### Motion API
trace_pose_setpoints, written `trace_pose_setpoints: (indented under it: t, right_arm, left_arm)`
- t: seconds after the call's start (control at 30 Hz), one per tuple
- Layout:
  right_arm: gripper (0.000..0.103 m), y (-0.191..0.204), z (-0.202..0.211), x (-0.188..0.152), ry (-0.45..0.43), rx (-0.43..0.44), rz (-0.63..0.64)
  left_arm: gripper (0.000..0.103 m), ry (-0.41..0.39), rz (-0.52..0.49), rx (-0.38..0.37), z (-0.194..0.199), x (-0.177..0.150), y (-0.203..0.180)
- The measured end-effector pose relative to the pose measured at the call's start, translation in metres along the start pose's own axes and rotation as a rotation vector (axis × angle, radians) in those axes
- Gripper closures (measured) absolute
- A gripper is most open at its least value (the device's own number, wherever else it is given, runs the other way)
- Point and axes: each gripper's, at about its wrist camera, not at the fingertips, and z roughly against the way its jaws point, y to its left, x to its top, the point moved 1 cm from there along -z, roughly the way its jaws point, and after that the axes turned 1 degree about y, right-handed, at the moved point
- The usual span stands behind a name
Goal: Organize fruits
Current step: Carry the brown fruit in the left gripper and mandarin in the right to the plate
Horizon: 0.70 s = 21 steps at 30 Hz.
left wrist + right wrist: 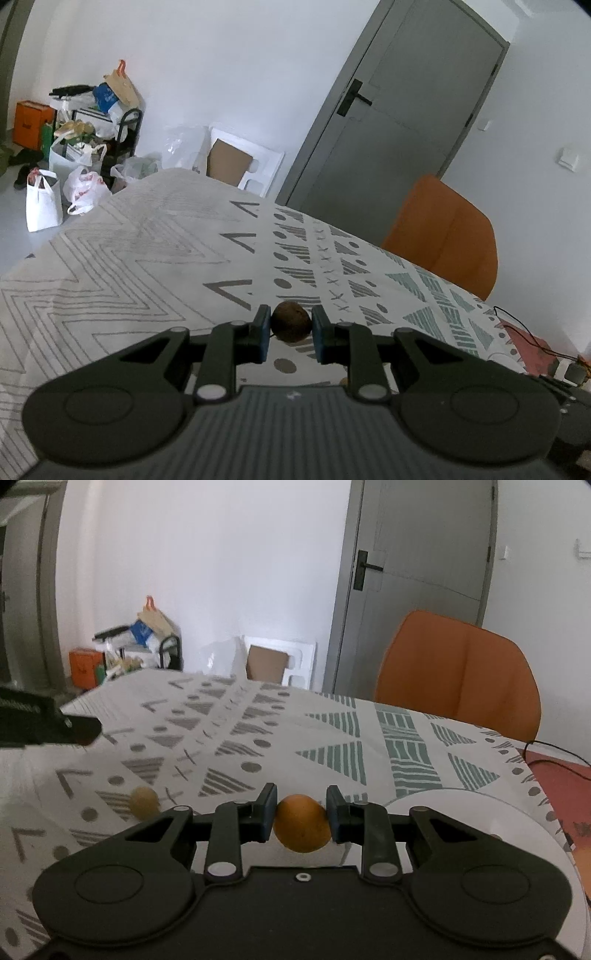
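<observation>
In the left wrist view my left gripper [290, 325] is shut on a small dark brown round fruit [290, 320], held just above the patterned tablecloth [147, 258]. In the right wrist view my right gripper [301, 818] is shut on an orange [302, 825], held above the cloth next to a white plate [517, 823] at the right. A small tan fruit [144, 802] lies on the cloth to the left of my right gripper. The left gripper's black body [40, 723] shows at the left edge of the right wrist view.
An orange chair [461, 672] stands at the table's far side, before a grey door [417, 572]. A black cable [561, 757] crosses a red mat at the right. Bags and a cluttered rack [81, 147] stand on the floor beyond the table's far-left corner.
</observation>
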Motion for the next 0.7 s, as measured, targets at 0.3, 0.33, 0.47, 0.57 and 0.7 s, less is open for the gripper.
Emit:
trace_pose_setpoints:
  t: [0.3,0.33,0.47,0.57,0.7]
  right_arm:
    - [0.076,-0.030,0.037,0.002,-0.071,0.000,-0.088]
    - [0.076,-0.035,0.042,0.001,-0.080,-0.008,-0.095]
    - [0.076,-0.057,0.056,-0.005,-0.097,-0.035,-0.135]
    - [0.076,-0.072,0.064,-0.011,-0.106,-0.052,-0.160]
    - [0.076,-0.088,0.072,-0.018,-0.120,-0.068,-0.193]
  left_arm:
    - [0.081,-0.003,-0.054,-0.032,0.010,-0.004,-0.029]
    - [0.081,-0.008,-0.069,-0.037,0.013,-0.004,-0.035]
    - [0.081,-0.006,-0.101,-0.065,0.019,-0.010,-0.056]
    - [0.081,-0.002,-0.126,-0.082,0.020,-0.015,-0.072]
    - [0.081,0.006,-0.151,-0.100,0.021,-0.019,-0.090]
